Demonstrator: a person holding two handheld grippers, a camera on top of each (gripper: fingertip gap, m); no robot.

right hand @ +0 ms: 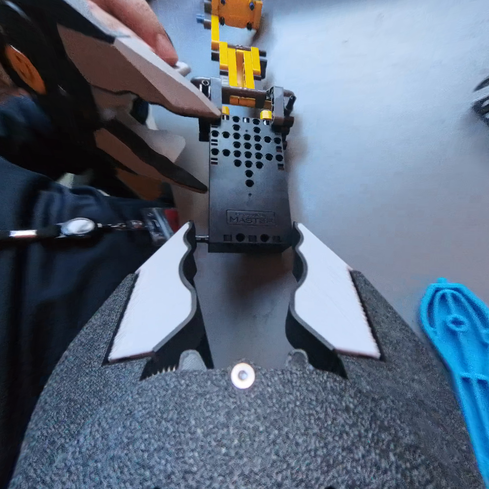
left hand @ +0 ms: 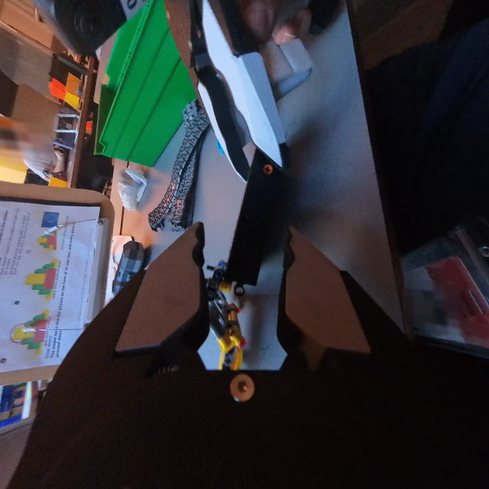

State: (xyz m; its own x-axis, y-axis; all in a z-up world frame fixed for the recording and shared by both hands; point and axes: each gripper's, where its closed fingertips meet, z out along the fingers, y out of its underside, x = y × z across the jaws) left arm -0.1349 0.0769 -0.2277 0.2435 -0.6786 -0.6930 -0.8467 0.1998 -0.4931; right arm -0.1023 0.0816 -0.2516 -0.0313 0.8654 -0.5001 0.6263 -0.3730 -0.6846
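Right claw (right hand: pixel 244 232) has its two pale fingers set on either side of the near end of a black box with many round holes (right hand: pixel 247 169); the right finger seems to touch the box wall, while a thin pin sits between the left finger and the box, so I cannot tell whether the grip is firm. Left claw (left hand: pixel 243 238) stands wide, holding nothing, and its tips hover beside the far end of the same box (left hand: pixel 254 217), where a yellow and grey brick model (right hand: pixel 239 68) is joined to it. The whole assembly lies on the grey worktop (right hand: pixel 370 132). A blue plastic piece (right hand: pixel 455 352) lies apart, at the right.

My judgement is that the box is stiff and light, with smooth sides that could slip. The brick part looks fragile at its joints, so the flat side walls of the box are the safer place to hold.
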